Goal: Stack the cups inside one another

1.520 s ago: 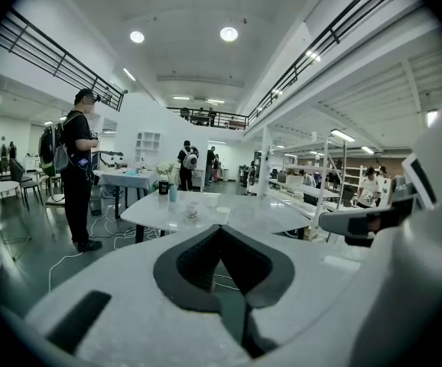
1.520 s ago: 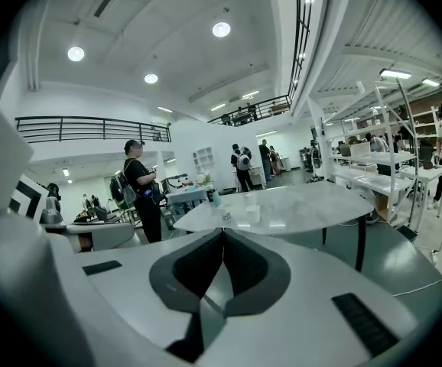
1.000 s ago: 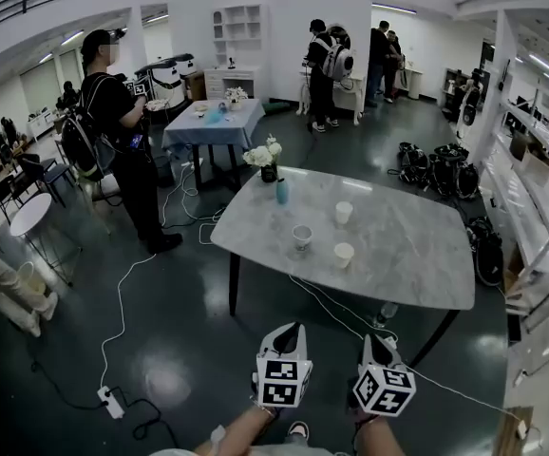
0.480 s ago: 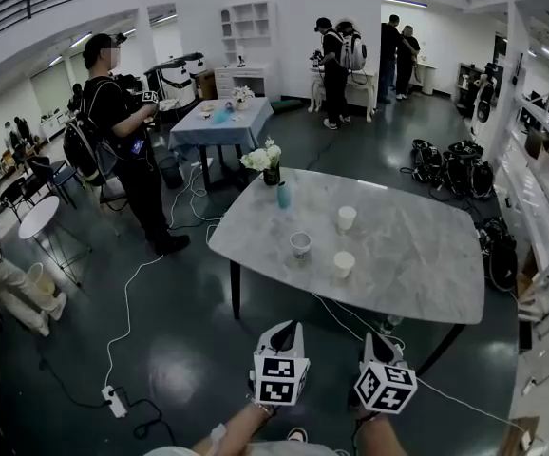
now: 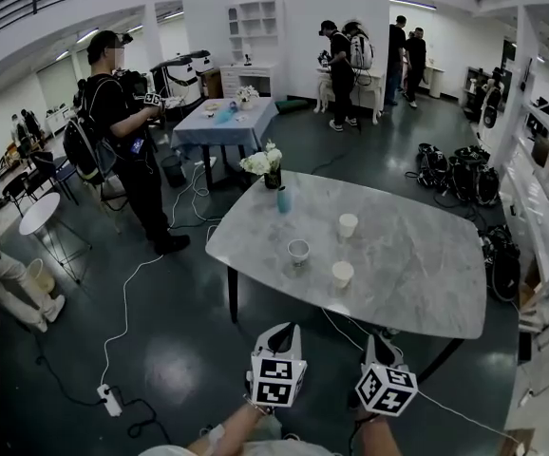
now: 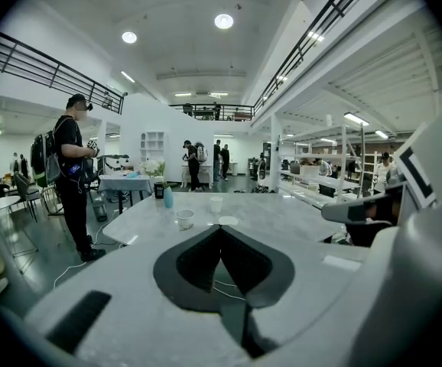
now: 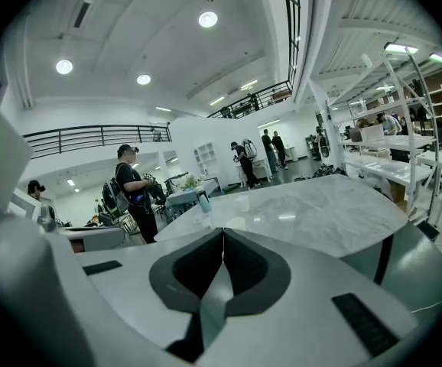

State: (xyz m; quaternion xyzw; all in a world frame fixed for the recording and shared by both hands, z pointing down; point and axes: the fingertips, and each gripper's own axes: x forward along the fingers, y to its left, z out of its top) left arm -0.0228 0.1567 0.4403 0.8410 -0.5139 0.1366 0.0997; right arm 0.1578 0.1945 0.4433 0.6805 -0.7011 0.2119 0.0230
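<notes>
Head cam: high, well behind left gripper (image 5: 287, 328) & right gripper (image 5: 373, 339), looks fwd & steeply down. Each gripper cam: low, just behind own fingers (image 6: 198, 260), faces along them. All 3 share pale grey marble-top table (image 5: 417, 274) beyond fingertips.

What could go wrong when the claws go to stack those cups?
The left claw and the right claw are shut; pushed in like that, they could knock the near cup over instead of gripping it. The blue bottle stands beyond the left cup and might get bumped. A cable crosses the floor by the table, so feet could catch it.
</notes>
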